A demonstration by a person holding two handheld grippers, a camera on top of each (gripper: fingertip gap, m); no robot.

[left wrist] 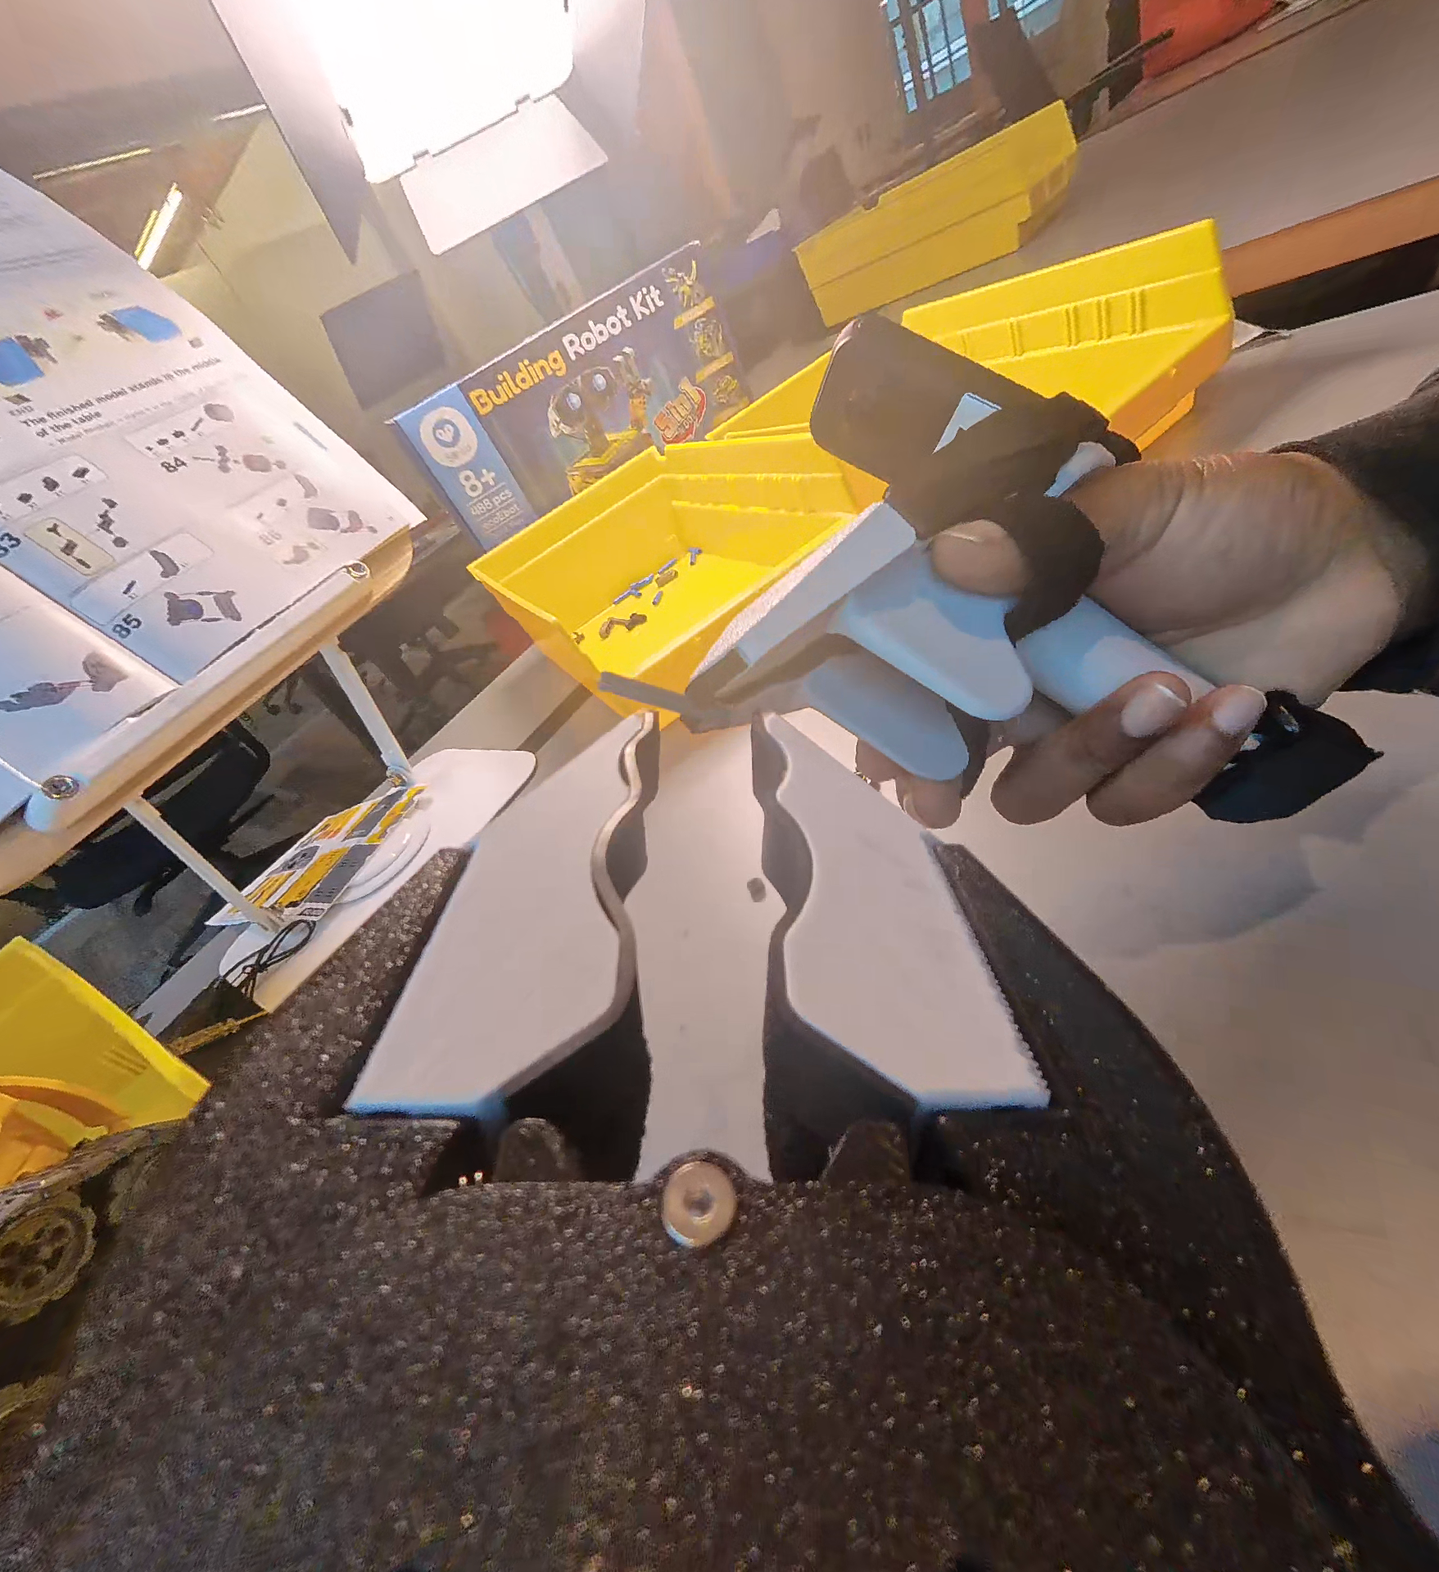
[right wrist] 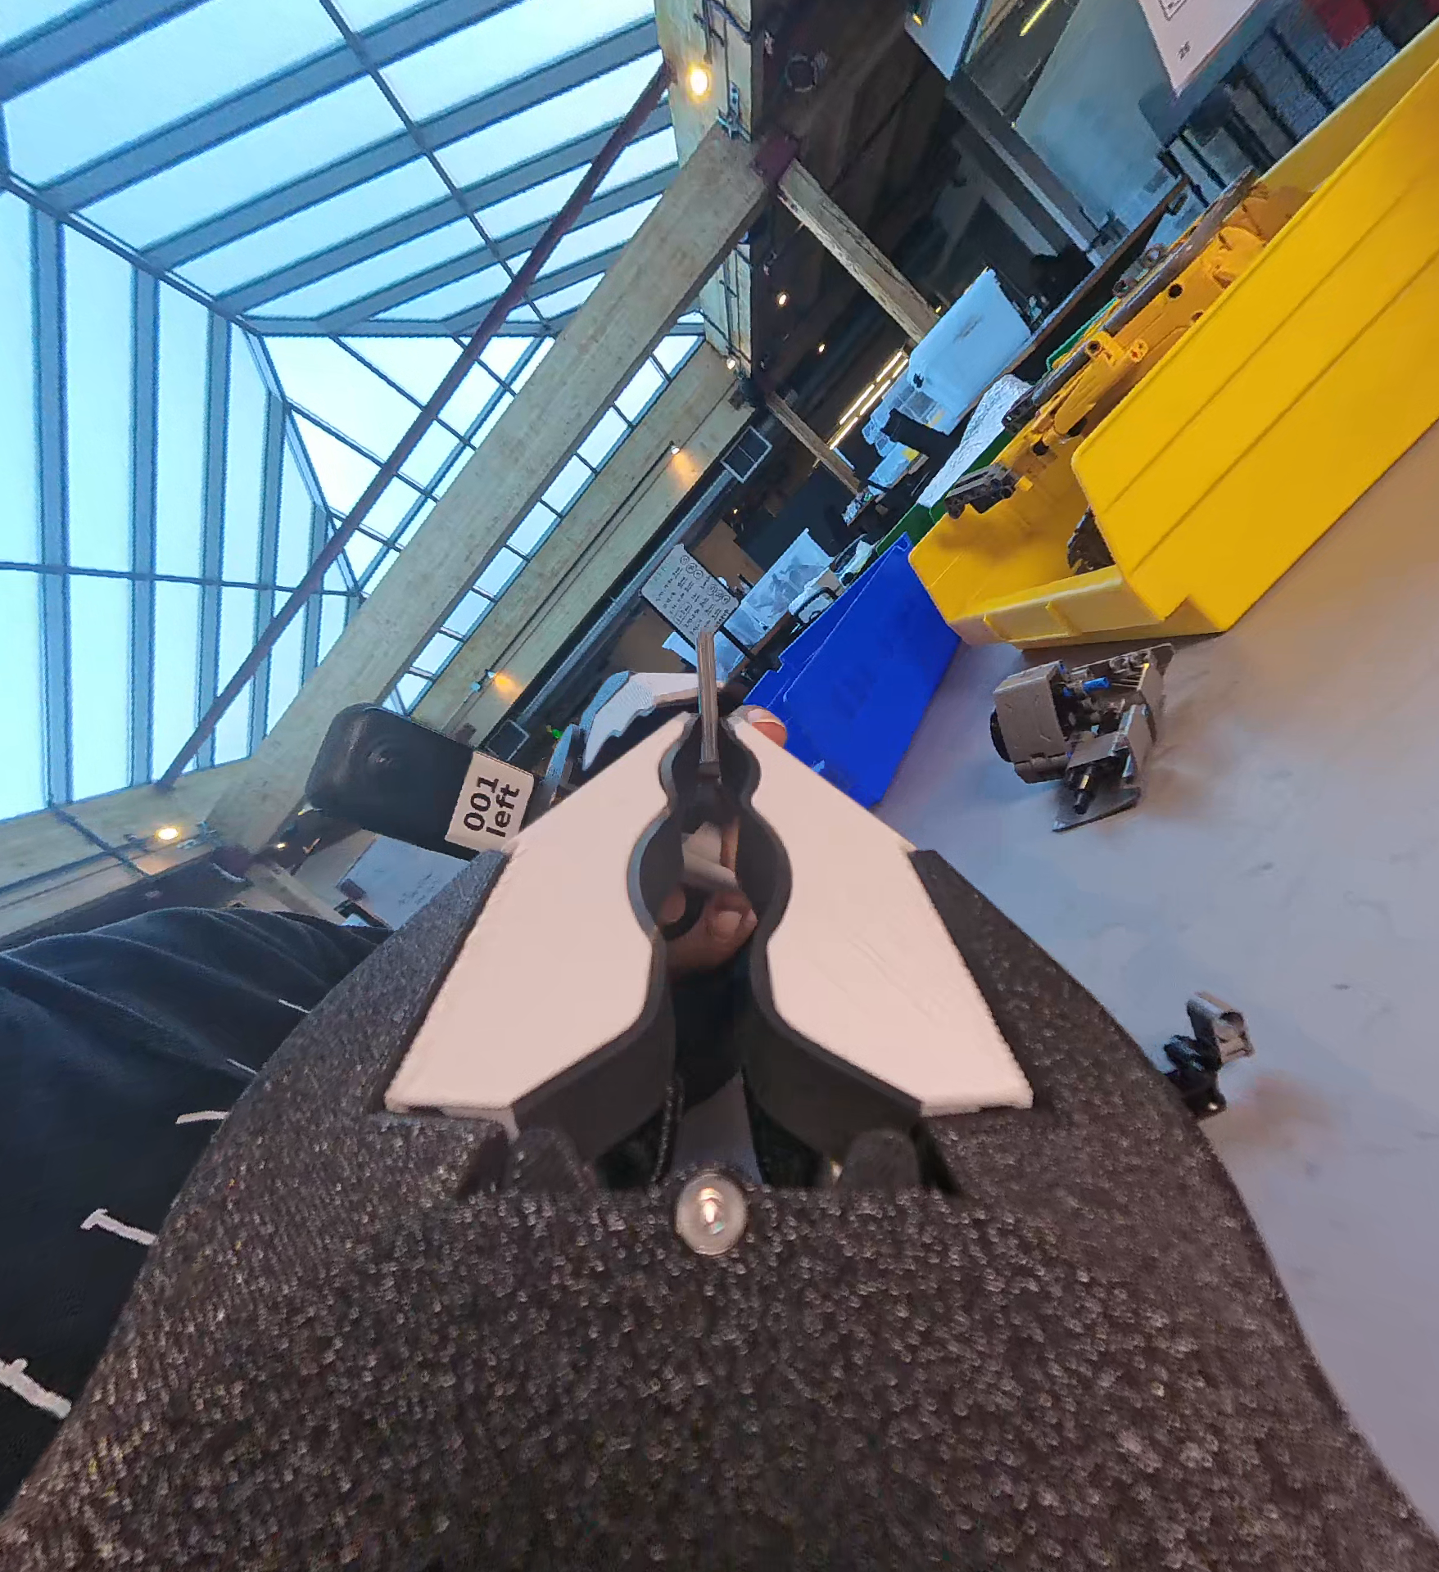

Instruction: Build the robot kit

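Observation:
My right gripper (right wrist: 709, 738) is shut on a thin dark grey rod (right wrist: 707, 693) that sticks out past its tips. In the left wrist view a hand (left wrist: 1209, 612) holds this right gripper (left wrist: 699, 702) just beyond my left fingertips, with the rod (left wrist: 635, 687) pointing left. My left gripper (left wrist: 705, 731) is open and empty, its jaws a finger's width apart, low over the grey table (left wrist: 1124, 978). A tiny dark piece (left wrist: 756, 889) lies on the table between its fingers. The left gripper's camera (right wrist: 384, 774) shows beyond the right one's tips.
Yellow bins (left wrist: 699, 561) with small dark and blue parts stand behind, with a kit box (left wrist: 579, 400). An instruction booklet on a stand (left wrist: 103, 476) is left; a yellow wheeled model (left wrist: 9, 1191) is lower left. A grey sub-assembly (right wrist: 1073, 740), small black piece (right wrist: 1205, 1050) and blue bin (right wrist: 860, 706) are on the table. Left and right tips are no more than a few centimetres apart.

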